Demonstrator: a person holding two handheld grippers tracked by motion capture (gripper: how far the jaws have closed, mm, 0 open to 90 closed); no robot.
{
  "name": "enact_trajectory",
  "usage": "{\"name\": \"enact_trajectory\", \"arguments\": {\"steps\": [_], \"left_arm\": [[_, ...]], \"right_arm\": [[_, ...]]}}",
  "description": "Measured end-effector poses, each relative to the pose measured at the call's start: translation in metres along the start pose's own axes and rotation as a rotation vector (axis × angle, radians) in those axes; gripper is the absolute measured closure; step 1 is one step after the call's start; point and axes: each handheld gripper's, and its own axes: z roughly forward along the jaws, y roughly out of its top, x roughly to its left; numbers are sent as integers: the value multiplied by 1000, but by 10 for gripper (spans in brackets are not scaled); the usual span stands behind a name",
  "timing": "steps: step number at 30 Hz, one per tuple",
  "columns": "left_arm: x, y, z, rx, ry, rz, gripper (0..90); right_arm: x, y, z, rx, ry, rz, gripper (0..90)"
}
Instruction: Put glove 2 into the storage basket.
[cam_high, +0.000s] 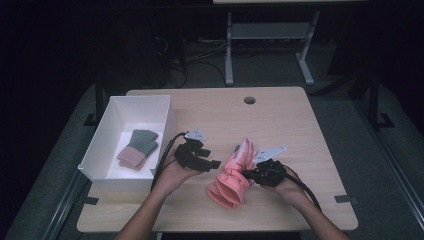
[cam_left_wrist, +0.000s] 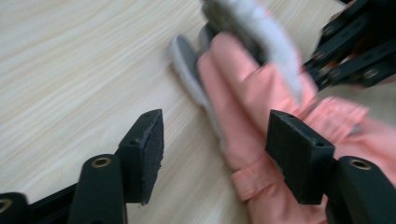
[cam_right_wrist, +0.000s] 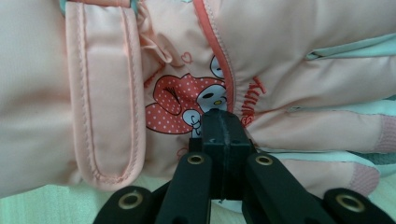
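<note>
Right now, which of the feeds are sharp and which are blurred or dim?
High view: dim, dark surround, only the table lit. Left gripper view: motion-blurred, pink gloves smeared, left claw open and fairly crisp. Right gripper view: sharp and evenly lit, print readable, right claw shut.

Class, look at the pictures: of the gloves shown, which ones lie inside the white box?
The grey-green gloves with brownish-pink cuffs lie in the white box; the pink gloves sit on the table.
</note>
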Motion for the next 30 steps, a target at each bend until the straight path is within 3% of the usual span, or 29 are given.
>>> {"name": "enact_trajectory", "arguments": {"steps": [4,7,12,18,22,24,26,30], "left_arm": [[-10,13,4,-9,-28,22,289],[-16,21,13,15,-50,49,254],[-18,28,26,17,-65,52,228],[-18,29,47,58,-78,67,219],[-16,24,58,80,-92,39,205],[-12,20,62,110,-83,52,202],[-8,15,66,113,-95,18,182],[-1,10,72,140,-121,-7,160]], "right_arm": [[1,0,0,3,-7,-1,900],[1,0,0,2,-8,-1,900],[1,0,0,-1,-5,4,900],[1,0,0,-1,-4,4,900],[1,-1,1,-2,-8,1,900],[1,-1,1,1,-12,-6,900],[2,-1,1,4,-10,-1,900],[1,-2,2,5,-12,-13,900]]}}
